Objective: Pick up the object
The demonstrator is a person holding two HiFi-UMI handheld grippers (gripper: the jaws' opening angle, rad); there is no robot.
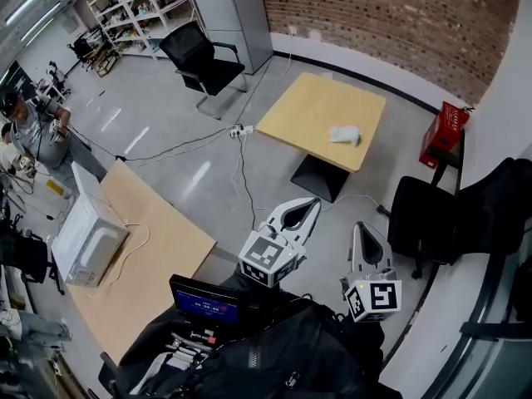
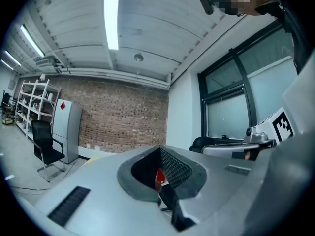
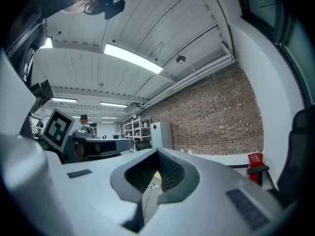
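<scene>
A small white object [image 1: 344,135] lies on the far right part of a light wooden table [image 1: 307,110] across the floor, well ahead of both grippers. My left gripper [image 1: 314,203] is held low in the air, pointing toward that table, jaws shut with nothing between them. My right gripper [image 1: 358,227] hangs beside it to the right, also shut and empty. In the left gripper view the left gripper [image 2: 160,149] shows its jaws meeting at the tip; the right gripper [image 3: 157,151] shows the same in the right gripper view. The white object is not visible in either gripper view.
A red box [image 1: 443,129] stands right of the table, with dark chairs [image 1: 453,214] below it. A black office chair [image 1: 204,61] stands at the back. Cables [image 1: 243,169] cross the floor. A microwave [image 1: 87,239] sits on a near-left table [image 1: 162,248]; a black bag [image 1: 274,356] lies below me.
</scene>
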